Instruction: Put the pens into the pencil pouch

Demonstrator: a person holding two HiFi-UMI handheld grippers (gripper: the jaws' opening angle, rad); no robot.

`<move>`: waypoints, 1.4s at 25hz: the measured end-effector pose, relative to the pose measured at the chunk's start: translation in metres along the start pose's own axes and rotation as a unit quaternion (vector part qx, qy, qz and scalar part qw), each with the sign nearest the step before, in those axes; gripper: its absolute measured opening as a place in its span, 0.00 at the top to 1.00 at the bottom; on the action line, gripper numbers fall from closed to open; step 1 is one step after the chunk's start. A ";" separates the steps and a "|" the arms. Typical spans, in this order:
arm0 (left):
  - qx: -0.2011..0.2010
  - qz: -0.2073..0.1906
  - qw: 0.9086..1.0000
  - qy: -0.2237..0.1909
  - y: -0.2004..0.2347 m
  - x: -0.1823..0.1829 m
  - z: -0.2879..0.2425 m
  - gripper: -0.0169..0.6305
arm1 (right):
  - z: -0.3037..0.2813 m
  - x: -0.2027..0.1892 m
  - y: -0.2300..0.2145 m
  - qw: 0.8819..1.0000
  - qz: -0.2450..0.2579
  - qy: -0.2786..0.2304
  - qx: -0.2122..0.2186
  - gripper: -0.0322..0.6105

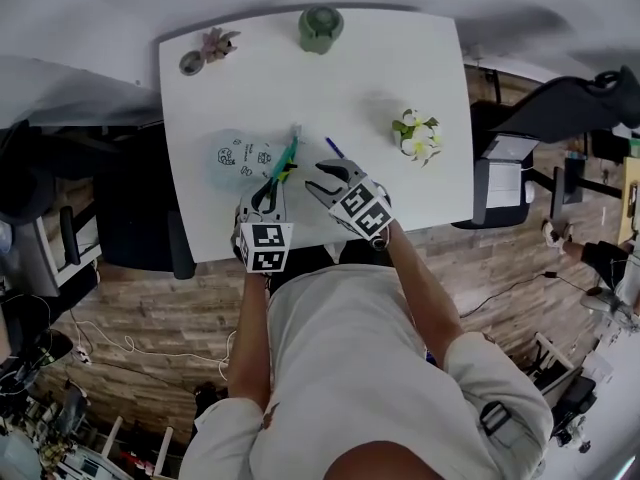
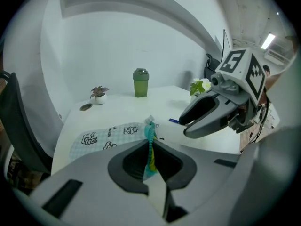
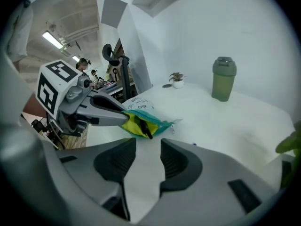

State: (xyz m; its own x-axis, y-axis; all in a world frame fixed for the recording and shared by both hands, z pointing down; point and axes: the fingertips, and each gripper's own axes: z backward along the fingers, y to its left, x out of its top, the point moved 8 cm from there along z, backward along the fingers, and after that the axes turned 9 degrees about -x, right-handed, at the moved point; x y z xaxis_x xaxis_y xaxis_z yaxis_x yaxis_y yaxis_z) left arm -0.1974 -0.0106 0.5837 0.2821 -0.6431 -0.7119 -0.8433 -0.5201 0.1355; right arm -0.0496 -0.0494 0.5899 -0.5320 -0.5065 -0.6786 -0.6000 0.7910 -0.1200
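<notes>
The pale blue printed pencil pouch (image 1: 238, 156) lies on the white table (image 1: 380, 58), its teal zip edge (image 2: 150, 136) lifted. My left gripper (image 1: 272, 184) is shut on that edge, and in the left gripper view the teal and yellow fabric is pinched at my left gripper (image 2: 150, 157). The mouth gapes, showing yellow lining (image 3: 133, 125) and a dark pen (image 3: 145, 129) inside. My right gripper (image 1: 328, 179) hovers just right of the mouth, open, with nothing between its fingers. A blue pen (image 1: 333, 147) lies on the table beyond it.
A green bottle (image 1: 320, 28) stands at the table's far edge, with a small potted plant (image 1: 216, 42) and a flat disc (image 1: 190, 63) at the far left. A white flower pot (image 1: 418, 135) sits near the right edge. A dark chair (image 1: 130, 208) stands left of the table.
</notes>
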 end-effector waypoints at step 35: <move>-0.001 -0.004 1.000 0.010 -0.002 0.011 -0.006 0.95 | 0.049 -0.082 -0.038 0.986 -0.009 0.069 -0.148 0.86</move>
State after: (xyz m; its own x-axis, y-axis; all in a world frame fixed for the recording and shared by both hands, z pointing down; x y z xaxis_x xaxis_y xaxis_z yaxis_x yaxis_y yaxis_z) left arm -0.1895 -0.0198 0.5799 0.2974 -0.6506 -0.6988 -0.8399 -0.5263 0.1326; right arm 0.0456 -0.0209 0.6148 -0.5841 -0.5772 -0.5707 -0.7473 0.6569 0.1005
